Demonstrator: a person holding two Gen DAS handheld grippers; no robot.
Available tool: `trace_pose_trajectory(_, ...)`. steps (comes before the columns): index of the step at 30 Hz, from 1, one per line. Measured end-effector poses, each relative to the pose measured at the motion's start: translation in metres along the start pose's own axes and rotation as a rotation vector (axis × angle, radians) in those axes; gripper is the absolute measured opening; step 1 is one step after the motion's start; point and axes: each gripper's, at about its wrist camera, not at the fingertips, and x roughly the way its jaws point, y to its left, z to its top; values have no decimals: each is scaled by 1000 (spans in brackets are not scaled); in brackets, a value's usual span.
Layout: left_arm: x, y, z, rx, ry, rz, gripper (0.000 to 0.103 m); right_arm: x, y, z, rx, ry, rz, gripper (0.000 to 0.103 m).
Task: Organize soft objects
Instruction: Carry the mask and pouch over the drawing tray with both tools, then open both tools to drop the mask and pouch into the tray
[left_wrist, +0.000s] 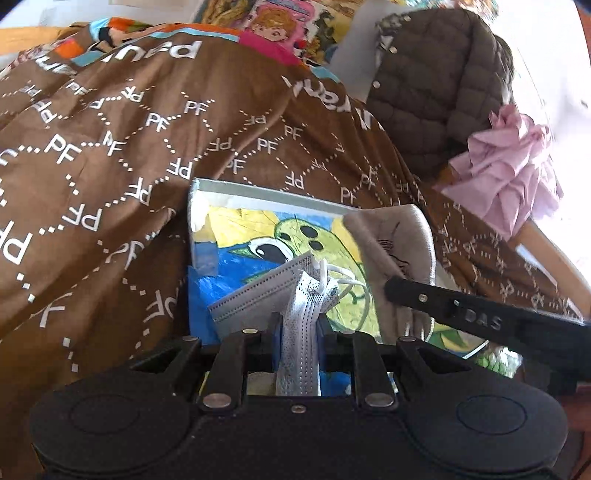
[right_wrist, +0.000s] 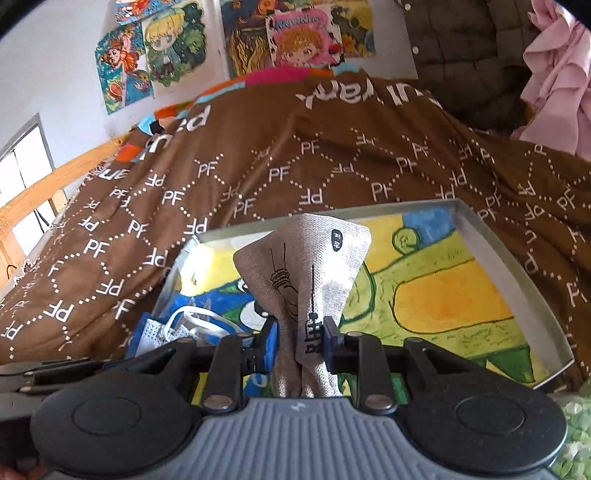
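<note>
left wrist view: left gripper jaws clamped on a crumpled pale grey-white disposable face mask with white ear loops, pads pressing both sides of it.
mask place: hangs over the lower-left part of a shallow grey-rimmed tray whose floor is a painted picture in blue, yellow and green; whether the mask touches the floor, cannot tell.
tray place: lies on a brown bedspread printed with white "PF" letters and dotted diamonds, cloth bunched against the tray's left rim.
other gripper: one black finger of the right gripper enters from the right edge, against a beige woven cloth pouch with black line drawings near the tray's right side.
background: dark brown quilted jacket top right; crumpled pink cloth just beside it, at the right edge.
right wrist view: right gripper jaws closed on the beige pouch, blue pads on either side of its pinched lower part; upper part fans out upright.
pouch place: above the tray's near-left area.
mask in this view: the mask is at the tray's left rim, low left.
wall: cartoon posters above the bedspread.
wood: a light wooden rail at the left edge.
</note>
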Motion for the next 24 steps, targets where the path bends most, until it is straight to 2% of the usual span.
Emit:
trace_pose_trajectory(5,4,-13,-5,82,19,13,23,4,-3,0,15,25,0,35)
trace_pose_trajectory(12,5,-15,-8,98,31,18,26,3,-5,1,33,30,1,42)
trace_pose_trajectory(14,5,-15,-8,97,31,19,27,2,-6,1,41,28,1,47)
trace_pose_trajectory(20,6,-16,-9,100,31,30,39,-3,-10,4,71,15,3,61)
trace_pose_trajectory(24,3,-16,-9,100,21,36,53,-12,-13,7,88,-8,11,75)
